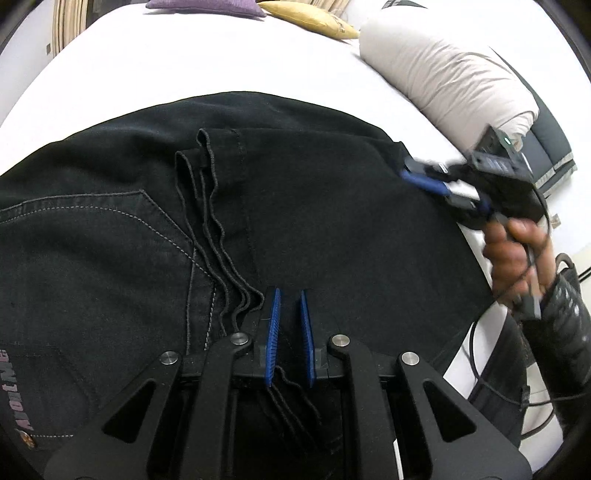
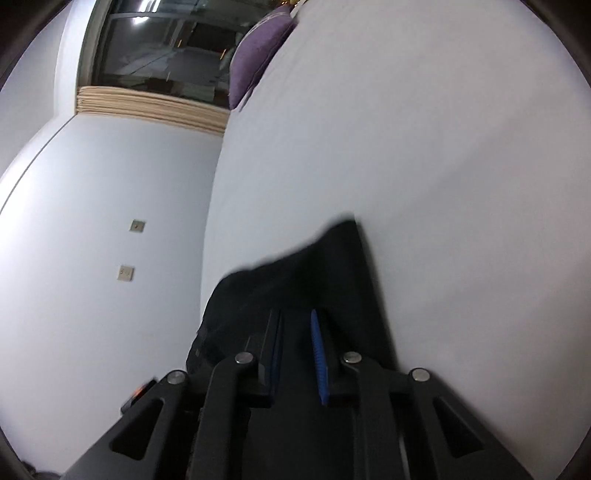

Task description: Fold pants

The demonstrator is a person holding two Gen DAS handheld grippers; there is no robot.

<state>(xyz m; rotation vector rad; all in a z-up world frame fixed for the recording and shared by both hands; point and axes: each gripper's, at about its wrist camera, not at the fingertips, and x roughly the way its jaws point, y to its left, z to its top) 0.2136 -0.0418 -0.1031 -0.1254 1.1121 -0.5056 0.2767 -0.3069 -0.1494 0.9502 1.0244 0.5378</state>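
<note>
my left gripper (image 1: 290, 332) sits narrowly parted over the black pants (image 1: 314, 206) on the white bed (image 1: 221, 66). lettering at its left is too warped to read. my right gripper (image 2: 297, 354), slightly parted, has pants cloth between its fingers.

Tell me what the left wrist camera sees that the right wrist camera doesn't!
Only the left wrist view shows the mustard yellow cushion, the rolled beige duvet, the pants' stitched back pocket and the right gripper. Only the right wrist view shows the dark window and wall sockets. Both show the black denim pants, white bed sheet and purple cushion.
</note>
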